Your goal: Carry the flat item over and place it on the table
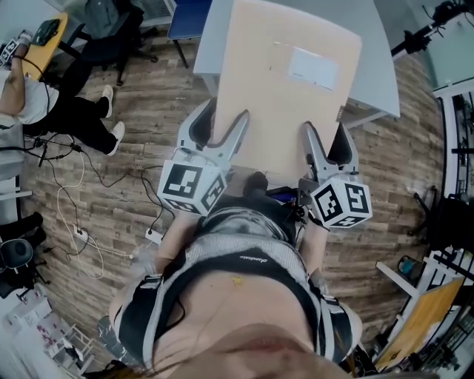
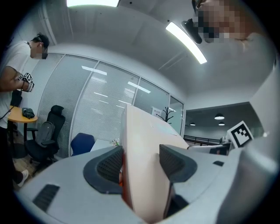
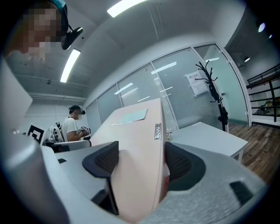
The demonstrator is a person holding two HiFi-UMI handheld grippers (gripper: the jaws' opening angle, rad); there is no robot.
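Note:
A flat tan cardboard box (image 1: 285,81) with a white label is held out in front of me, over the near edge of a grey table (image 1: 381,66). My left gripper (image 1: 222,137) is shut on the box's near left edge and my right gripper (image 1: 324,144) is shut on its near right edge. In the left gripper view the box (image 2: 142,162) fills the gap between the dark pads (image 2: 109,164). The right gripper view shows the box (image 3: 140,148) clamped the same way, with the table (image 3: 205,133) just beyond it.
A blue chair (image 1: 189,18) stands at the table's far left. A person in a white shirt (image 1: 18,92) sits at the left beside a round yellow table (image 1: 44,44) and a black office chair (image 1: 111,29). Cables (image 1: 70,192) lie on the wood floor. Racks (image 1: 452,148) line the right.

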